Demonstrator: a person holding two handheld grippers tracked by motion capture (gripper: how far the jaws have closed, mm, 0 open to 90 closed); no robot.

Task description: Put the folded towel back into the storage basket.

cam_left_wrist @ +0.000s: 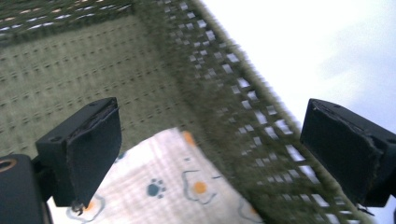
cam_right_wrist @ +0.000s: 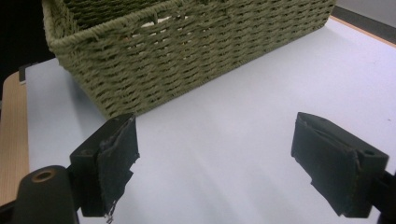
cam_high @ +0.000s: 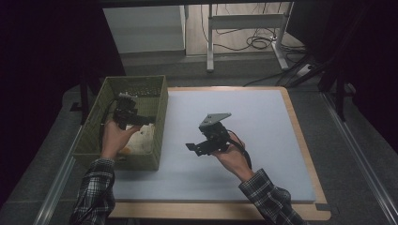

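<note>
A woven olive-green basket stands at the left of the white mat. Inside it lies a white cloth printed with paw marks and orange dots. My left gripper hangs over the basket's inside, open, nothing between its pads. In the left gripper view the cloth lies below the open gripper, beside the basket's wall. My right gripper is held over the mat to the right of the basket, open and empty. In the right gripper view the open gripper faces the basket's outer wall.
The mat rests on a wooden board whose edge shows at the right and front. Behind the table are a white desk frame and loose cables on the floor. Bare mat stretches to the right of the basket.
</note>
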